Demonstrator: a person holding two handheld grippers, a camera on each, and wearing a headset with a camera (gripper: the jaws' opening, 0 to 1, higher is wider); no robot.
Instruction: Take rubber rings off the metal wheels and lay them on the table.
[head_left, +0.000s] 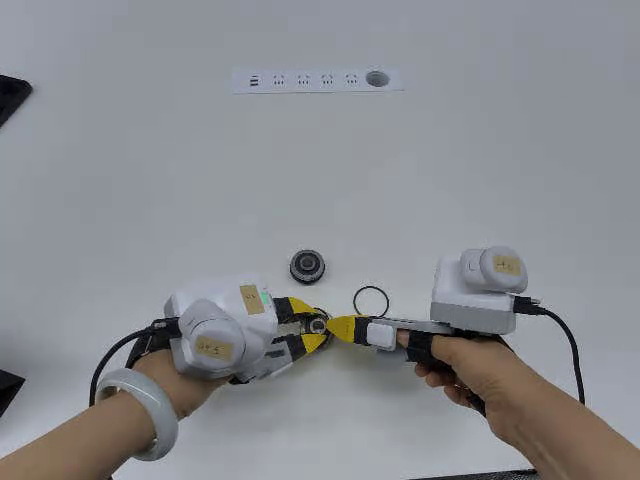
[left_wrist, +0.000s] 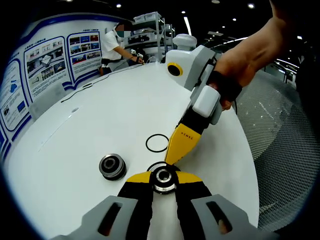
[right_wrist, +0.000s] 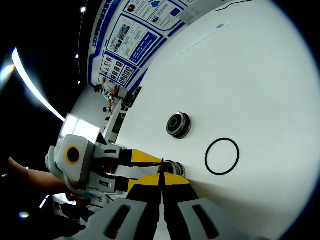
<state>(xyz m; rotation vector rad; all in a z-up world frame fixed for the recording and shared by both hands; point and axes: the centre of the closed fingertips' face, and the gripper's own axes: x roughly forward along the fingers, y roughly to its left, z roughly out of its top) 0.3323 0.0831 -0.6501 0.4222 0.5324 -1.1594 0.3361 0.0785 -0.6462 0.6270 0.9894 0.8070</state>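
My left gripper is shut on a small metal wheel just above the white table. My right gripper comes in from the right. Its yellow jaws are pressed together at the wheel's rim, on what looks like a black rubber ring partly lifted off the wheel. A loose rubber ring lies flat on the table just behind the jaws. A second wheel, with its black ring on, sits farther back.
A white power strip lies at the far side of the table. A dark object pokes in at the left edge. Cables trail from both grippers toward me. A person stands at shelves far off.
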